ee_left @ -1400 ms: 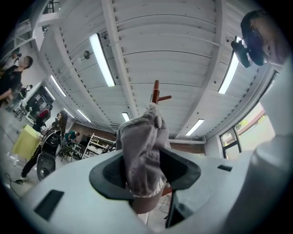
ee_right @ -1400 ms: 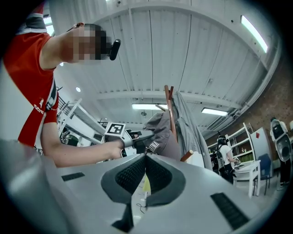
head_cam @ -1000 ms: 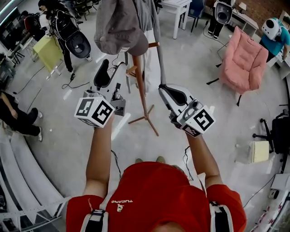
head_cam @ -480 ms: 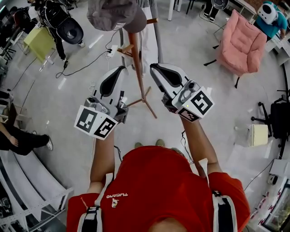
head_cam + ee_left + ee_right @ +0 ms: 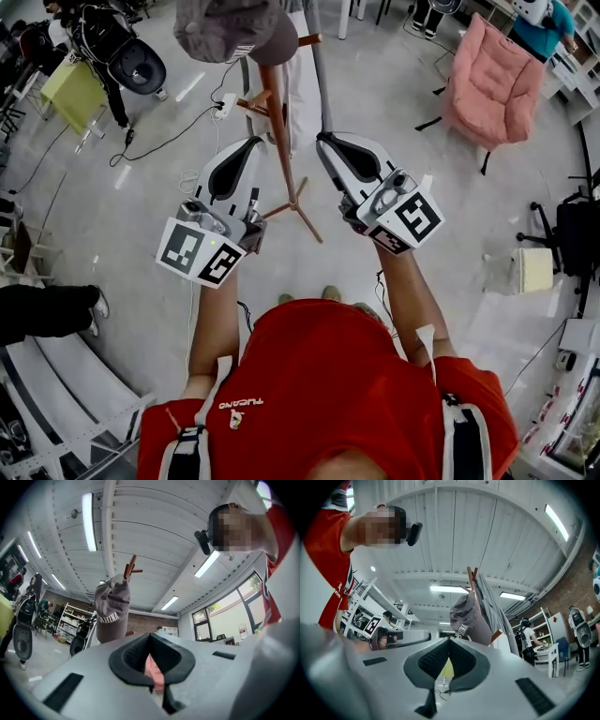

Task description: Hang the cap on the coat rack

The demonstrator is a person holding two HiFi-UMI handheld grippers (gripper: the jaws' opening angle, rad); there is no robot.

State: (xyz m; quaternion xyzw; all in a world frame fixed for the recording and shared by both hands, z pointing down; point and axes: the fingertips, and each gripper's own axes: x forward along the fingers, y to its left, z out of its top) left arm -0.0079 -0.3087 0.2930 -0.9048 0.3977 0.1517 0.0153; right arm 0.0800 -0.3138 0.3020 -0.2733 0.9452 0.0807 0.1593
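The cap (image 5: 234, 28), a soft grey-brown cloth piece with a rounded crown, a darker curved peak and white lettering, is being carried by the top of the coat rack (image 5: 278, 122), draped over an upper peg and drooping beside the pole. In the left gripper view the cap (image 5: 112, 613) is being shown hanging slack under the crossed wooden pegs of the coat rack (image 5: 130, 567). In the right gripper view the cap (image 5: 471, 618) is being seen against the coat rack (image 5: 472, 581), with a limp grey garment (image 5: 492, 602) draped on the rack's other side.

The rack is being seen as a slim reddish-brown wooden pole with short angled pegs and thin splayed legs.

The left gripper (image 5: 239, 155) is being held just left of the pole and the right gripper (image 5: 330, 150) just right of it, both below the cap and clear of the wood. The smooth grey jaws of the left gripper (image 5: 151, 637) are being pressed together at their tips, with nothing between the ribbed dark pads. The jaws of the right gripper (image 5: 449, 641) are likewise being kept closed and empty.

Around the rack's legs a glossy pale floor (image 5: 141, 187) is being left open. A thin cable (image 5: 169, 141) is being trailed left of the rack. A padded pink armchair (image 5: 497, 80) is being kept well to its right.
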